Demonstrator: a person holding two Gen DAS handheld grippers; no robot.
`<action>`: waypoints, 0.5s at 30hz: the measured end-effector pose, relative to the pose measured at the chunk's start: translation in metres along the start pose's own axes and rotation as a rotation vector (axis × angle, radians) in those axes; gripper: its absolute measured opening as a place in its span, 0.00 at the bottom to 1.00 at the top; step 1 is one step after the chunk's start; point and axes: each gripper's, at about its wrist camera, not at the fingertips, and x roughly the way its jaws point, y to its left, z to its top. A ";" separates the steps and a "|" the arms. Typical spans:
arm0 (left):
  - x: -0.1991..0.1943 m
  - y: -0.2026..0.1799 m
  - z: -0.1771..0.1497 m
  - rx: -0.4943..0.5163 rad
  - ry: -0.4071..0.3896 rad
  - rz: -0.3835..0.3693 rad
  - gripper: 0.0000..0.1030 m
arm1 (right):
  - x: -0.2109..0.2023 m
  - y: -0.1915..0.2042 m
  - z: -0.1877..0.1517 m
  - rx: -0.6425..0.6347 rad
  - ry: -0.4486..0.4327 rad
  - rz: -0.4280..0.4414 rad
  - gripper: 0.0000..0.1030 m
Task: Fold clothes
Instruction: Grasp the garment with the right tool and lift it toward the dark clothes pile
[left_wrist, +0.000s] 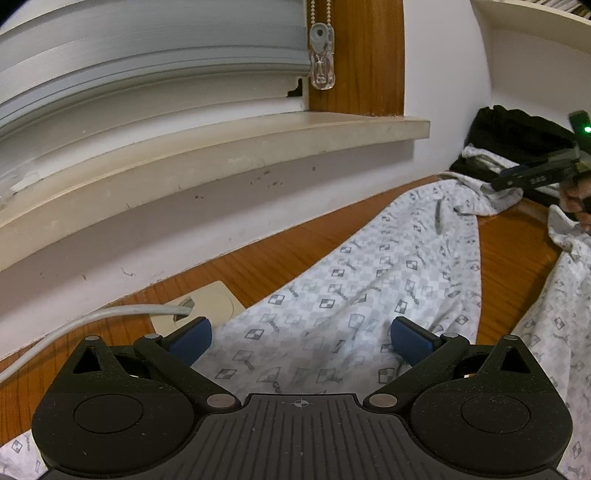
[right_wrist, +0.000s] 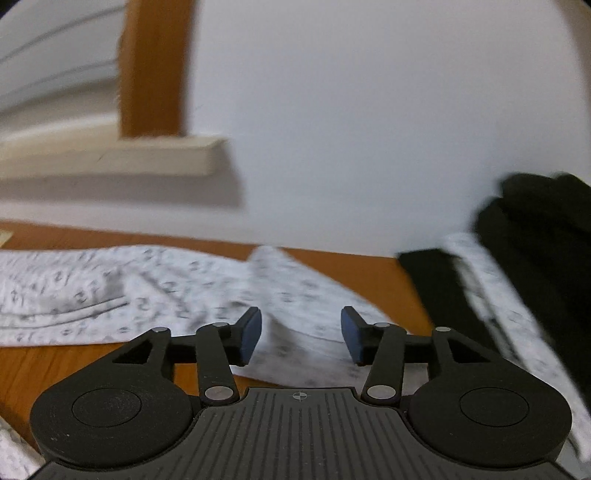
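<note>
- A white printed garment (left_wrist: 373, 280) is spread over the wooden surface (left_wrist: 258, 266), below a window sill (left_wrist: 236, 144) and a white wall (right_wrist: 369, 110).
- In the left wrist view, the left gripper (left_wrist: 301, 341) is seen low over the near part of the garment. Its jaws are wide apart, and the cloth lies under the gap; no cloth is pinched by the blue pads (left_wrist: 195, 339).
- A grey cable (left_wrist: 92, 319) is plugged into a beige socket plate (left_wrist: 207, 306) just beside the left edge of the garment.
- In the right wrist view, which is blurred, the right gripper (right_wrist: 301, 336) is held over a raised fold of the garment (right_wrist: 147, 295). Its jaws are partly apart, and nothing is clamped between them.
- The right gripper (left_wrist: 535, 177) is also seen at the right edge of the left view, near the far end of the garment, with part of a hand (left_wrist: 576, 206) below it.
- A black cloth (right_wrist: 535, 266) is piled against the wall at the right, with another white printed piece (right_wrist: 491, 291) lying on it.
</note>
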 end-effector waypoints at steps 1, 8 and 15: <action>0.000 0.000 0.000 0.001 0.002 0.000 1.00 | 0.003 0.006 0.002 -0.015 0.004 0.015 0.58; 0.001 0.000 -0.001 0.001 0.013 -0.004 1.00 | 0.028 0.005 0.010 0.051 0.035 0.022 0.37; 0.000 0.000 -0.001 0.003 0.013 -0.003 1.00 | -0.006 -0.042 0.056 0.229 -0.181 -0.223 0.08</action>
